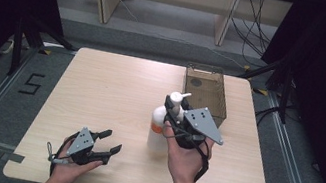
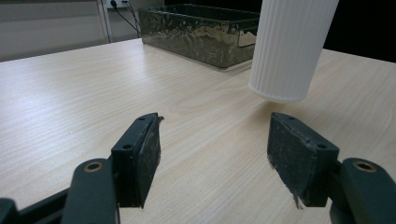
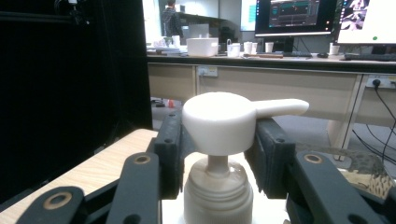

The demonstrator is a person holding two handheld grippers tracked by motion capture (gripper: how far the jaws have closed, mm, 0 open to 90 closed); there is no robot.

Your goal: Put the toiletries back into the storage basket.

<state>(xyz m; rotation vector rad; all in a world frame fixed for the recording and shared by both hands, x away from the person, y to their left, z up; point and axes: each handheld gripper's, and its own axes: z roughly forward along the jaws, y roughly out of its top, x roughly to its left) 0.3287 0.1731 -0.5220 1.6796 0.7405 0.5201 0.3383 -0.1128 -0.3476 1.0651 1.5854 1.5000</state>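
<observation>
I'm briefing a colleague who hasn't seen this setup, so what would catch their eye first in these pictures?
Probably the white pump bottle, lifted off the table near its middle, the right gripper clamped around its neck. Behind it a dark see-through bin sits at the far right edge, while the left gripper rests open near the front.

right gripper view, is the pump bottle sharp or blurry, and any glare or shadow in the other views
Right gripper view: the pump bottle between the right gripper jaws is soft, the monitors behind glow bright. Left gripper view: the smoky plastic bin shows rippled reflections, and a faint shadow lies on the table under the lifted bottle. High view: even light on the table, dark surroundings.
</observation>
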